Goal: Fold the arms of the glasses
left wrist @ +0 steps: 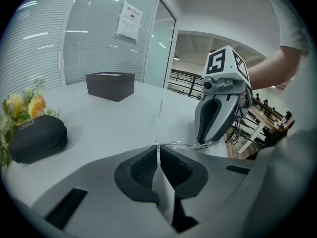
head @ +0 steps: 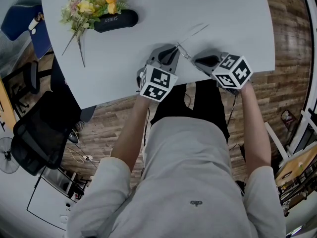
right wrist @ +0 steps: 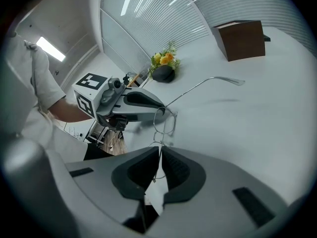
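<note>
Left gripper view | left gripper [left wrist: 157,148] fingers nearly together, pinching glasses [left wrist: 159,123] | right gripper [right wrist: 159,151] fingers same, pinching glasses

Near the table's [head: 237,14] near edge, the glasses [head: 193,34] are between the 2 grippers, the left gripper [head: 174,47] at their left end and the right gripper [head: 194,59] at their right. 1 arm points away toward the far right. Far left on the table lies a glasses case [head: 116,20], with a flower bouquet [head: 91,6] touching its left end. A box [left wrist: 110,86] stands at the far edge.
</note>
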